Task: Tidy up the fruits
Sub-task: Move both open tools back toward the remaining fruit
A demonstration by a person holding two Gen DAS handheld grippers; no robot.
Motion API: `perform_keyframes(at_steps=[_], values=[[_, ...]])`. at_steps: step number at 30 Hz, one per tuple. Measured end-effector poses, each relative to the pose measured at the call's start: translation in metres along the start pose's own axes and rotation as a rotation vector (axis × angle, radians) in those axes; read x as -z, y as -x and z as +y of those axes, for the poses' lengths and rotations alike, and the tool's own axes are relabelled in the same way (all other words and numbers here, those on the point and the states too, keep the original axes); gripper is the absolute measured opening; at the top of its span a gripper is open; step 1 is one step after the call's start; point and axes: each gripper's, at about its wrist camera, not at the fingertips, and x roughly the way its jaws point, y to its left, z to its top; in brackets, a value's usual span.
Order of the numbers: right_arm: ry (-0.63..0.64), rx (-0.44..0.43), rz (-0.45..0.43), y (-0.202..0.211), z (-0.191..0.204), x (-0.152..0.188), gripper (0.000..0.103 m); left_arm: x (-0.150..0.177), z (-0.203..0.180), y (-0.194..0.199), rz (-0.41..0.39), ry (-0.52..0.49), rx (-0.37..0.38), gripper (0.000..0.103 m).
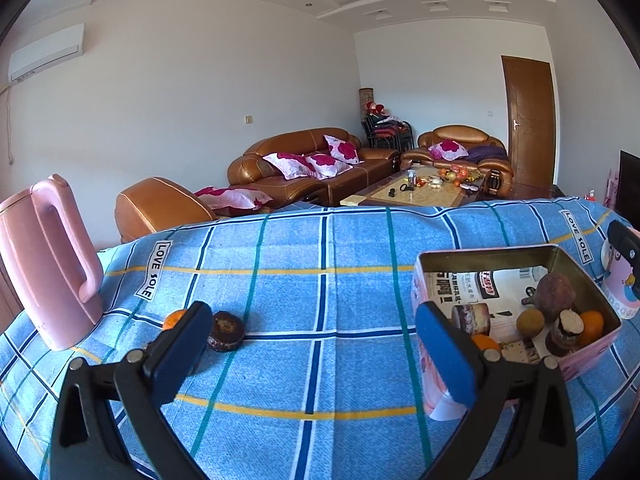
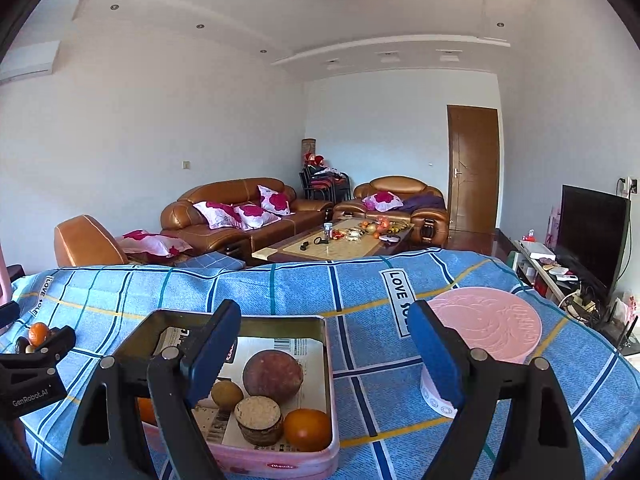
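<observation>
"LOVE SOLE" printed on white label patches of blue checked cloth [image 1: 320, 280] over worktop: one patch near pink kettle, one at far right in left wrist view; another in right wrist view, partly hidden behind blue finger, and small one at far left edge. "GenRobot.AI" in white on black body of left gripper [image 2: 28, 360], seen from right wrist. Printed paper lining pink tin [image 2: 280, 462] carries characters, too small to read. Small red logo on tin's front rim, unreadable.
</observation>
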Motion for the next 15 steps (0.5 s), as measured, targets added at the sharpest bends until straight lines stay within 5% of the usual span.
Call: perform_keyframes(at_steps=[15], values=[[-0.029, -0.042, 0.057, 0.017, 0.042, 0.006, 0.087, 0.009, 0.060, -0.007, 0.040, 0.035, -0.039, 0.103]])
